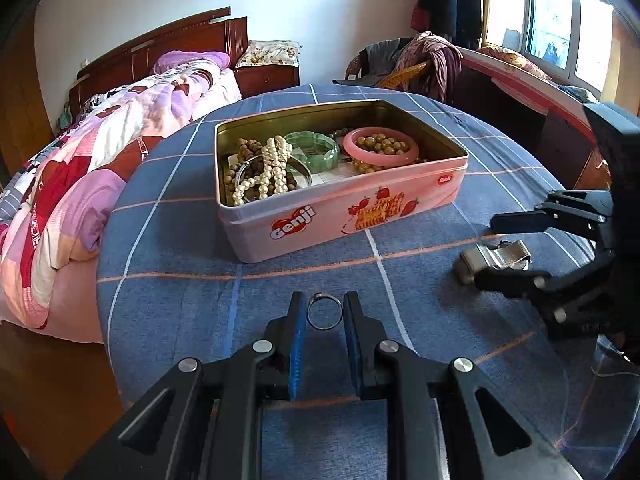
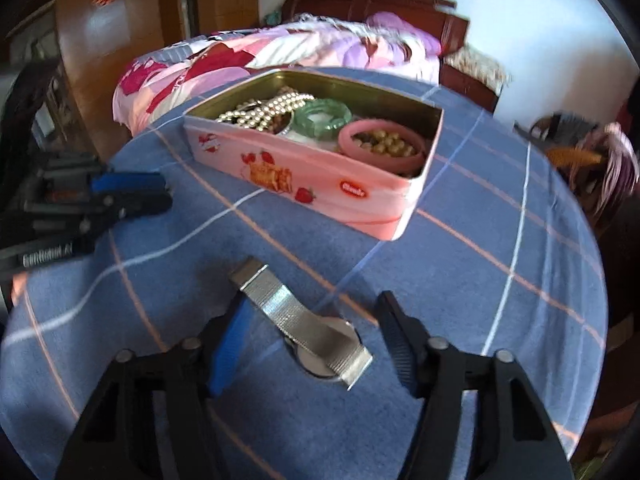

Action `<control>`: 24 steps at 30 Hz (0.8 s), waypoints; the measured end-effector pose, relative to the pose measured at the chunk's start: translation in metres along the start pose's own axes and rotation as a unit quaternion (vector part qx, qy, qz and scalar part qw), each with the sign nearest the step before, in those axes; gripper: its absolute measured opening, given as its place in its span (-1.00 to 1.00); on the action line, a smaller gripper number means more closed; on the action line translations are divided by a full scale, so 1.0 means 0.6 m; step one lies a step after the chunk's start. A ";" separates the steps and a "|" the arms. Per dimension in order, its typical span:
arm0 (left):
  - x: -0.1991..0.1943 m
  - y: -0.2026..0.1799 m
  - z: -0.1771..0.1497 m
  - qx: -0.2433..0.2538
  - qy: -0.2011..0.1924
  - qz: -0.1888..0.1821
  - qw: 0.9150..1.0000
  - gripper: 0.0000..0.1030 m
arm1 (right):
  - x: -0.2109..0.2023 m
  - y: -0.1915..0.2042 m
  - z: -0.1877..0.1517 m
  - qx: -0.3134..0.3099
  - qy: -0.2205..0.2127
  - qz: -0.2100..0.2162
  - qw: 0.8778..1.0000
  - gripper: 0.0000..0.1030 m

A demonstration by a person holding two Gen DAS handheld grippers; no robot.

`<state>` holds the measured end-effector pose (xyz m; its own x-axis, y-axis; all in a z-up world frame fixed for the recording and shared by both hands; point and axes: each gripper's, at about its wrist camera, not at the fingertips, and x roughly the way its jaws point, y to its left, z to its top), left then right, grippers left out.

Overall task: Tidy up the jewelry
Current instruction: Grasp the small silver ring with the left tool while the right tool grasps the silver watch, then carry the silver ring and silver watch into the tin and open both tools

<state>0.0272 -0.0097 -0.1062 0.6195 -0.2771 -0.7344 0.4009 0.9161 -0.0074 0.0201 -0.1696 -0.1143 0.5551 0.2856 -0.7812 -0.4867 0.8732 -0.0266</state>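
Note:
A pink Genji tin (image 1: 344, 216) stands open on the blue checked tablecloth. It holds a pearl string (image 1: 272, 168), a green bangle (image 1: 316, 146), a pink bangle (image 1: 380, 148) and brown beads. My left gripper (image 1: 324, 312) is shut on a silver ring (image 1: 325, 311), held upright between its blue pads in front of the tin. My right gripper (image 2: 312, 320) is open, its fingers on either side of a silver mesh-band watch (image 2: 304, 320) lying on the cloth. The tin (image 2: 320, 184) lies beyond it. The right gripper (image 1: 492, 252) and the watch (image 1: 496, 258) also show in the left wrist view.
The round table (image 1: 180, 280) has its edge close on the left. A bed with a pink quilt (image 1: 100, 152) stands beyond it. A chair with clothes (image 1: 416, 64) and a window are at the back right. The left gripper (image 2: 132, 192) shows at left in the right wrist view.

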 end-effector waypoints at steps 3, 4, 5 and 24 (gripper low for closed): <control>0.004 -0.001 -0.002 0.001 0.001 -0.003 1.000 -0.64 | -0.001 -0.003 0.004 0.002 0.001 -0.002 1.000 -0.27; 0.005 -0.002 -0.003 0.001 0.002 -0.003 1.000 -0.64 | -0.003 -0.003 0.004 0.002 0.001 0.004 1.000 -0.39; 0.006 -0.003 -0.004 0.001 0.002 -0.004 1.000 -0.64 | -0.004 -0.003 0.004 0.003 0.002 0.009 1.000 -0.46; -0.032 -0.009 0.015 0.007 -0.030 -0.007 0.999 -0.64 | -0.061 0.009 0.014 0.000 -0.077 -0.008 0.997 -0.65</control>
<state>0.0189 -0.0119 -0.0859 0.6527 -0.3080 -0.6922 0.4192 0.9079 -0.0087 0.0025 -0.1721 -0.0808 0.6598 0.3287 -0.6757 -0.4769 0.8781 -0.0385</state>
